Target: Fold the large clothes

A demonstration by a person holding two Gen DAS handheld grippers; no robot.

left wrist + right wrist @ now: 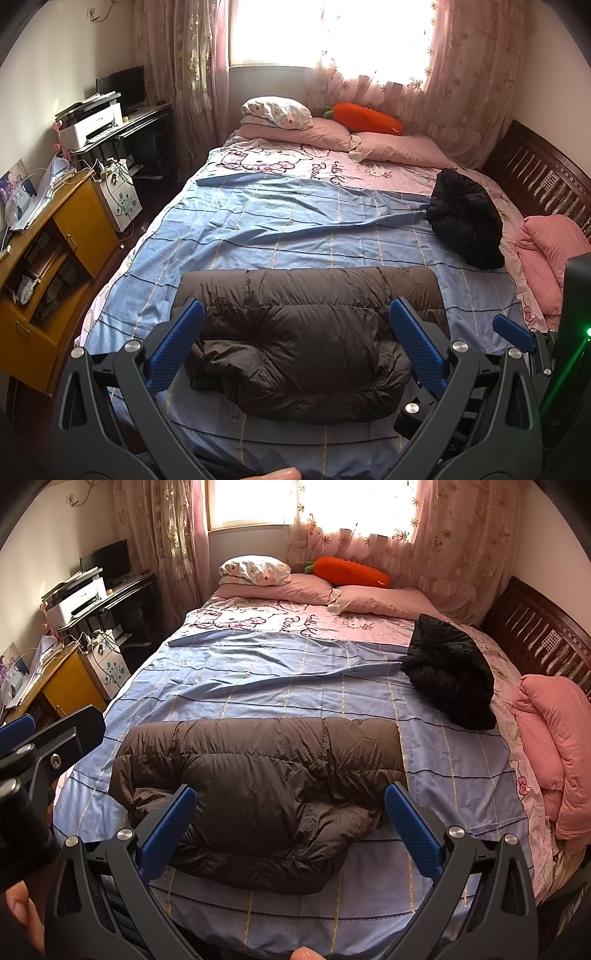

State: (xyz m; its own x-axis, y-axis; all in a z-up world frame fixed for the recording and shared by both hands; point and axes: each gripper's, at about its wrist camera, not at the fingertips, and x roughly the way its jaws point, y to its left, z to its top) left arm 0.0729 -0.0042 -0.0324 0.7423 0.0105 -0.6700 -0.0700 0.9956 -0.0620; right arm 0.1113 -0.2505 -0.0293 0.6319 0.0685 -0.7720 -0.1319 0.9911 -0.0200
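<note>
We see the brown puffer jacket [310, 339] folded on the blue sheet [295, 229] near the foot of the bed, its long axis lying across the bed, bunched edge toward us. Our left hand-held gripper [295, 343] and right hand-held gripper [291, 827] hover above it, both spread wide and empty.
</note>
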